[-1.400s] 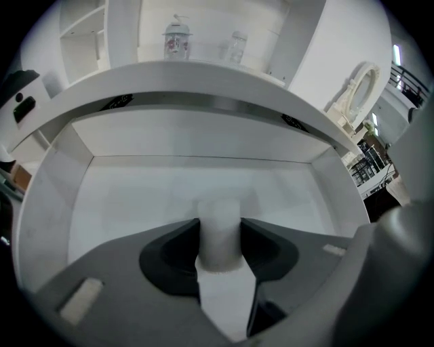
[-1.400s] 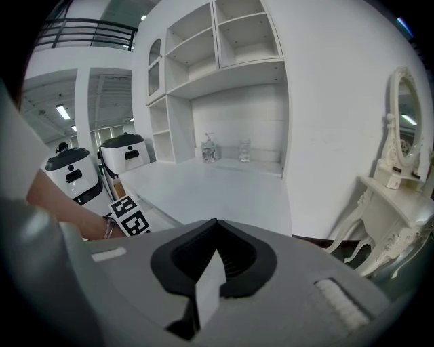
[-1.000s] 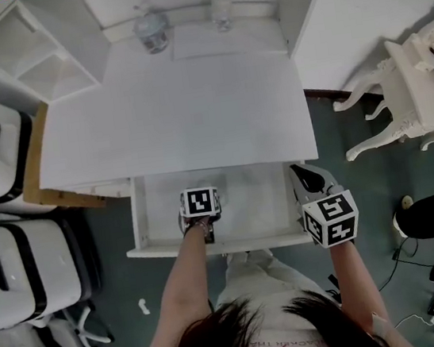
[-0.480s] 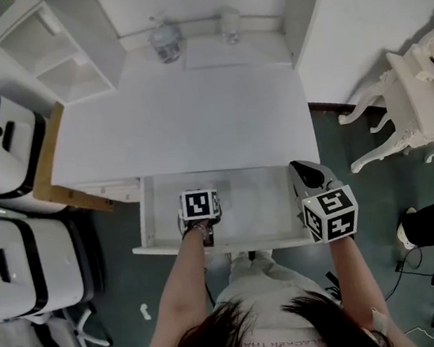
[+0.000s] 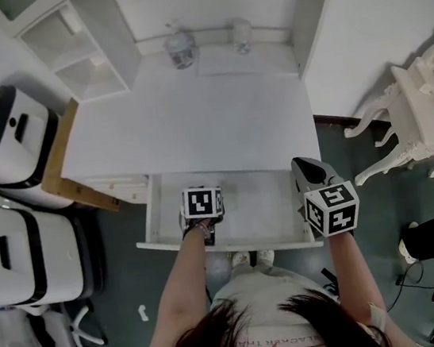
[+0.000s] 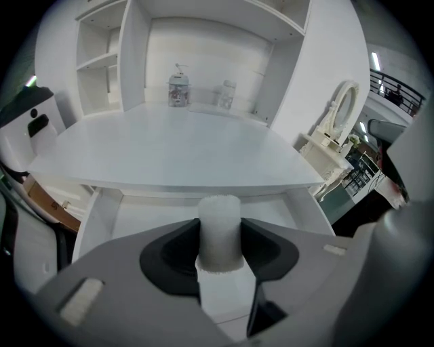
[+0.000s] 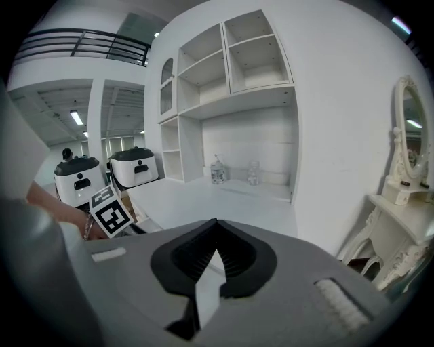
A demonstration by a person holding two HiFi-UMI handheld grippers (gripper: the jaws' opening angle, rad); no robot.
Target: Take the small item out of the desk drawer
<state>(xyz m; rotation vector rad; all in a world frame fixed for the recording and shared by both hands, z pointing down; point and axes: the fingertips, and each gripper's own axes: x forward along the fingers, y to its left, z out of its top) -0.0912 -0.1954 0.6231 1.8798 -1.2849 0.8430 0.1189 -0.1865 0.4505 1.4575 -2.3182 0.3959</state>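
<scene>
Left gripper: fingers clamped on small white cylinder.
Right gripper: fingers closed together, empty.
Drawer: pulled open under desk.

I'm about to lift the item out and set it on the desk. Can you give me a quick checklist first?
1. Grip: the small white item is clamped between the jaws of the left hand-held gripper: ok.
2. The drawer is pulled open: ok.
3. The item is clear of the drawer's front edge: cannot tell. The marker cube hides it in the head view.
4. The right hand-held gripper has its jaws together with nothing in them, at the drawer's right side: ok.
5. There is bare set-down space on the desk top, in front of the two containers at the back: ok.
</scene>
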